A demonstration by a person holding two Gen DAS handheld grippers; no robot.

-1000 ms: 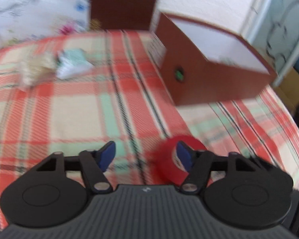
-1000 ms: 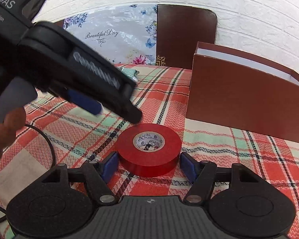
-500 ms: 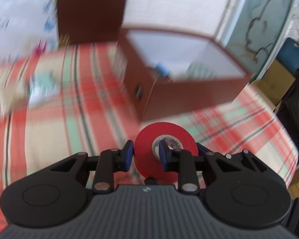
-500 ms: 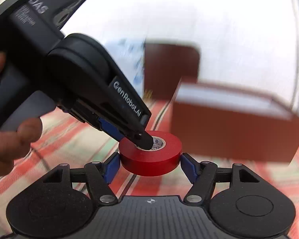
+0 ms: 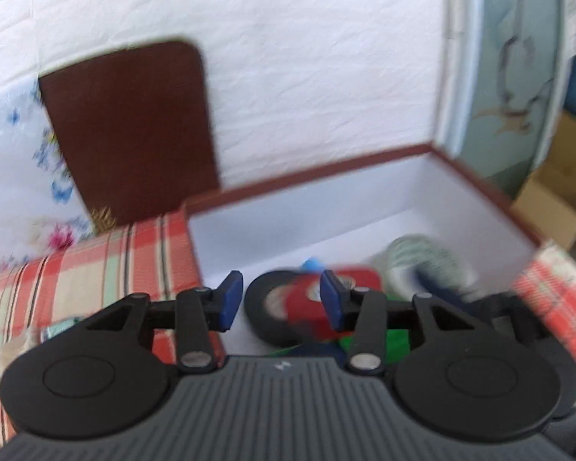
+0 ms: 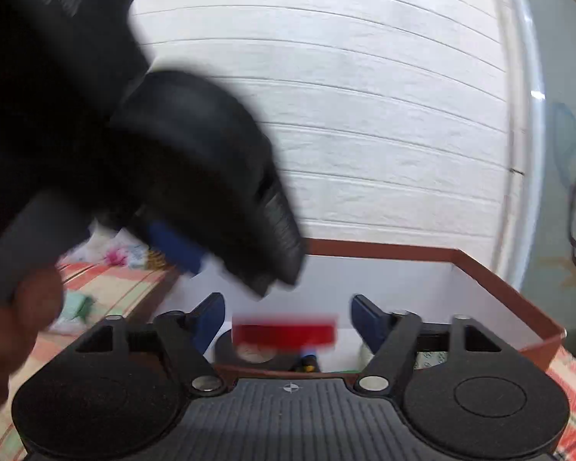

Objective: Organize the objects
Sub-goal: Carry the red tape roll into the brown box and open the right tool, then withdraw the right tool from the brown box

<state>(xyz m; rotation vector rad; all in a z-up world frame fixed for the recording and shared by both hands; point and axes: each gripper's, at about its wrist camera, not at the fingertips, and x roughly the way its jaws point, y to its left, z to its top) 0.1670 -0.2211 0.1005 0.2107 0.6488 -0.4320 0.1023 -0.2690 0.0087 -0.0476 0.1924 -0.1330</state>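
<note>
Now the blurred red tape roll (image 6: 283,335) drops boxward between both grippers' just-widened, empty fingers.

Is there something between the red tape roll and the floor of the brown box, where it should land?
Yes. A black tape roll lies in the brown box just under the red tape roll, with green and patterned items beside it, all blurred.

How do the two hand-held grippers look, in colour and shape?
Both look alike: the left hand-held gripper and the right hand-held gripper have a ribbed dark grey body, two round black discs, black linkage arms with silver pins and blue pads on the fingers.
</note>
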